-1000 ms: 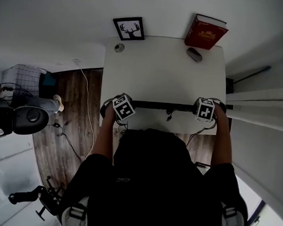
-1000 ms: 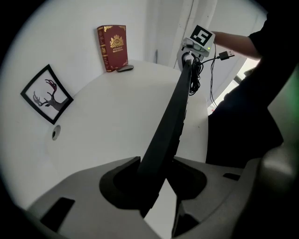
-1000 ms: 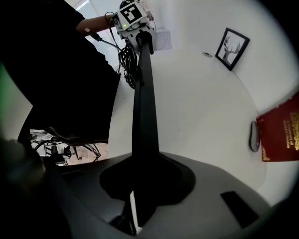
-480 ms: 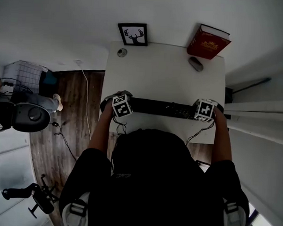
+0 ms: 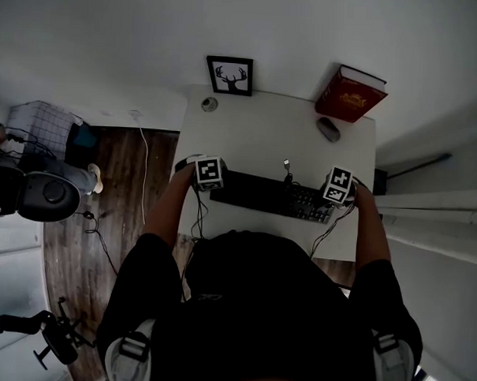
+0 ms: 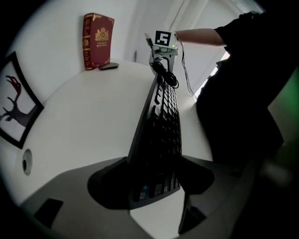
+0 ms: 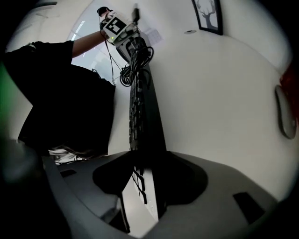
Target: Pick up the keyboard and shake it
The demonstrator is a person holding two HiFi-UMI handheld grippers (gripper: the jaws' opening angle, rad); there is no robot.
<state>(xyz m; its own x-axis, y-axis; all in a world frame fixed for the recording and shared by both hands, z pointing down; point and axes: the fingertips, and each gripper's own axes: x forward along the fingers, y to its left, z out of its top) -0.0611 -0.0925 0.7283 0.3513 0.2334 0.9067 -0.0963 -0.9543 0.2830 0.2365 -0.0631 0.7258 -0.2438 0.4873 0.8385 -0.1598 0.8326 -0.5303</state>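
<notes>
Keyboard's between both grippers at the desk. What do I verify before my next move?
1. Left gripper released: jaws have just been opening, with the end of the keyboard between them: ok.
2. Right gripper released: jaws have just been opening, and a gap shows beside the keyboard: ok.
3. Keyboard lying fully on the desk: cannot tell.
4. Keyboard cable bundled, with its plug free, behind the keyboard: ok.
5. Mouse and red book well behind the keyboard: ok.

wall (image 5: 230, 20): white | floor (image 5: 103, 211): dark wood planks | furniture: white desk (image 5: 256, 139), black office chair (image 5: 41, 197)
</notes>
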